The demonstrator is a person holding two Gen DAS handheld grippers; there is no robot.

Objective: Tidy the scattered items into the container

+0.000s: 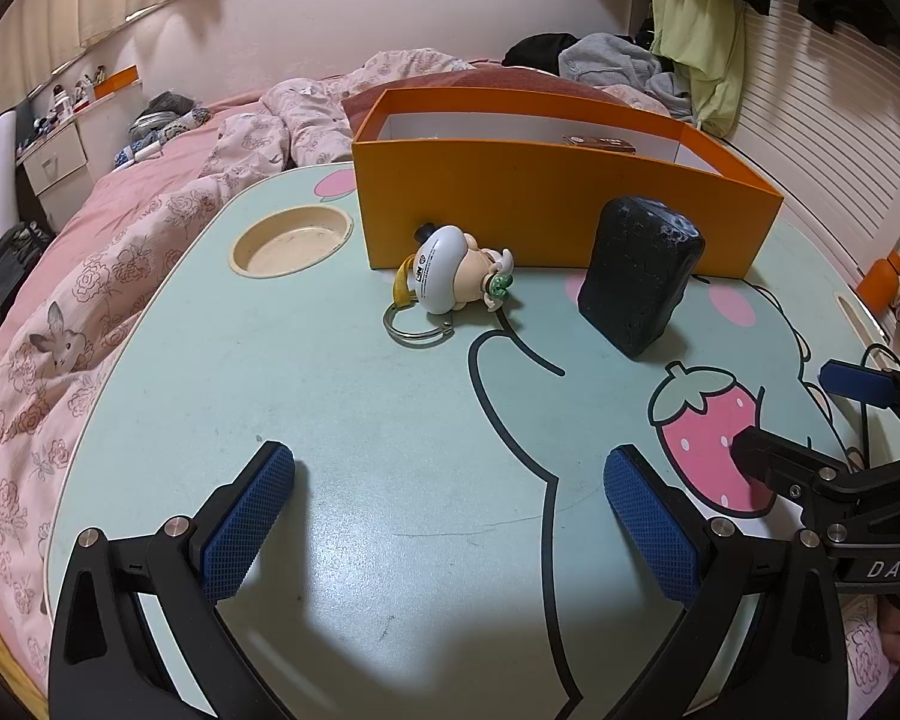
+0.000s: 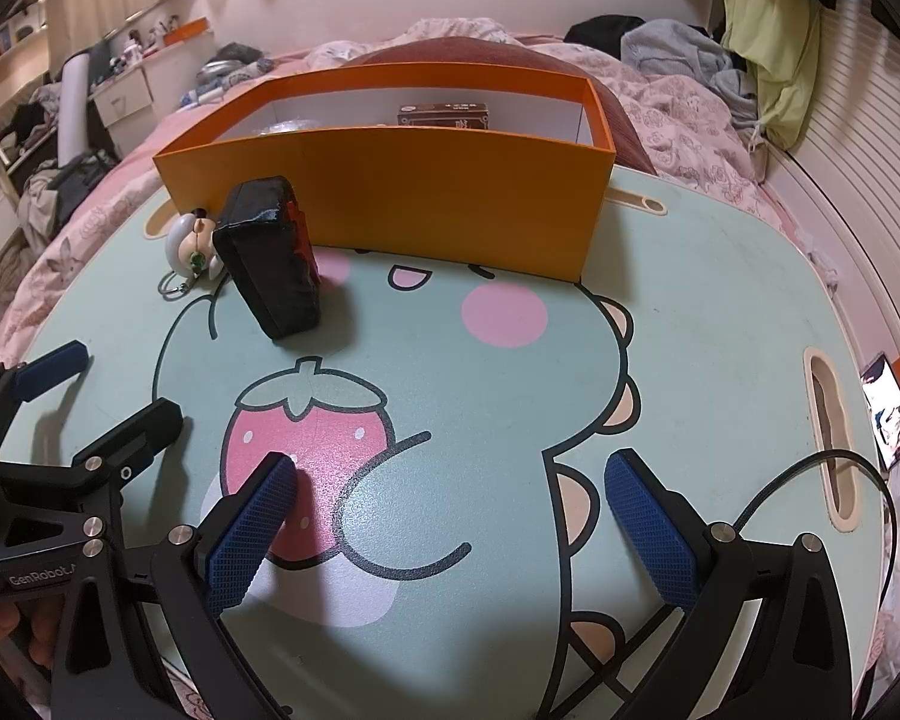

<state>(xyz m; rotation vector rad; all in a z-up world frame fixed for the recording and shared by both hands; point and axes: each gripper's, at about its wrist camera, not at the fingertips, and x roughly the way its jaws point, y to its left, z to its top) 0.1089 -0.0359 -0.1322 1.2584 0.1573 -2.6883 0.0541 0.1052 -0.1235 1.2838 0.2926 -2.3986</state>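
Blue-padded fingers point(image 1: 249, 516) of the left gripper point(image 1: 450, 525) fill the bottom of the left wrist view, spread wide with nothing between them, hanging over the table point(image 1: 330, 432). Its jaws stand released. The right gripper point(image 2: 450, 525) is likewise spread and holds nothing, poised over the strawberry print point(image 2: 312, 450) on the tabletop. Each gripper shows at the edge of the other's view, side by side above the near part of the table.

Farther back stands an orange box point(image 1: 546, 198), open at the top, near the far edge of the table. A dark brown packet point(image 2: 444, 115) leans inside it against the back wall; something pale lies at the left end inside, too hidden to tell.

Two items lie outside the box, both in front of its near wall. A black case point(image 1: 639, 276) stands tilted, its upper end leaning on or just beside that wall; in the right wrist view a red patch shows on its side. Left of the case lies a small figure keychain point(image 1: 450, 276) on its side, with a white rounded head, touching or nearly touching the box, its metal ring point(image 1: 414, 327) flat on the table toward the camera.

A round cup recess point(image 1: 291, 240) sits in the table left of the box. A black cable point(image 2: 810, 480) curves over the table's right side. Behind everything lies a bed with pink bedding point(image 1: 120, 228).
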